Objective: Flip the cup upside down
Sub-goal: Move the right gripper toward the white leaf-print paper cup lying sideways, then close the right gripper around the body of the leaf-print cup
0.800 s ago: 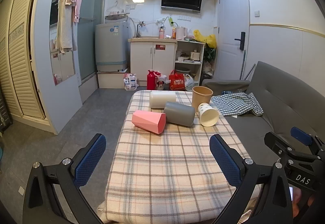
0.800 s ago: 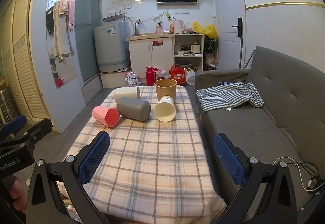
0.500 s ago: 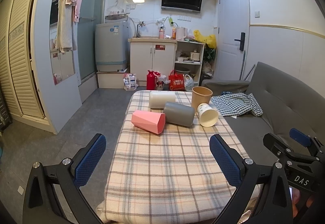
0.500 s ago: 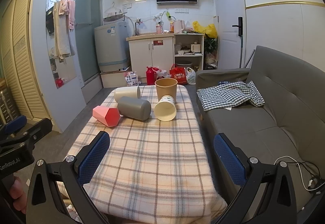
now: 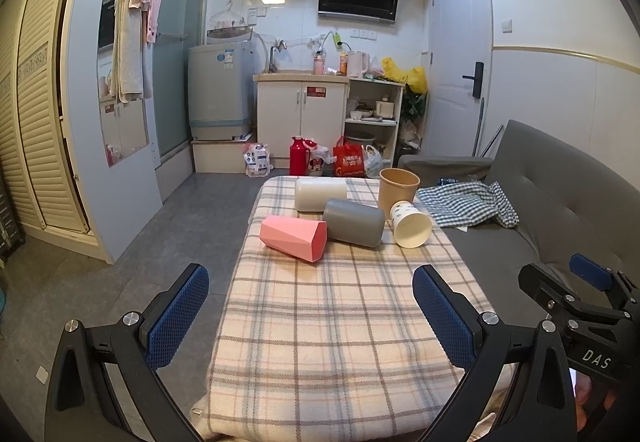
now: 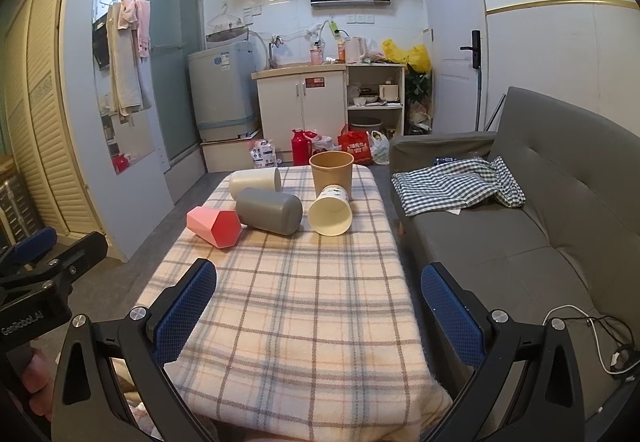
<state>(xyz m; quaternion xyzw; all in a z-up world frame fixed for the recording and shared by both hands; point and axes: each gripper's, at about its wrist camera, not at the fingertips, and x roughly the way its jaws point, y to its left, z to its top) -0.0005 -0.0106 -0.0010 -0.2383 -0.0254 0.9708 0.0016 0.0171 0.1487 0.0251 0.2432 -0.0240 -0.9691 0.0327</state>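
Note:
Several cups sit at the far end of a plaid-covered table (image 5: 340, 322). A pink faceted cup (image 5: 294, 238) (image 6: 214, 228), a grey cup (image 5: 354, 222) (image 6: 269, 210), a white cup (image 5: 320, 193) (image 6: 255, 182) and a cream paper cup (image 5: 412, 228) (image 6: 330, 209) lie on their sides. A brown paper cup (image 5: 398, 187) (image 6: 332, 171) stands upright. My left gripper (image 5: 310, 316) and right gripper (image 6: 318, 314) are both open and empty, held over the near end of the table, well short of the cups.
A grey sofa (image 6: 540, 209) with a checked cloth (image 6: 460, 185) runs along the table's right side. Bare floor (image 5: 180, 226) lies to the left. Kitchen cabinet (image 5: 302, 121), washing machine (image 5: 218, 89) and bags stand behind the table.
Both views have barely shifted; the cups and both grippers stay as they were, jaws still open.

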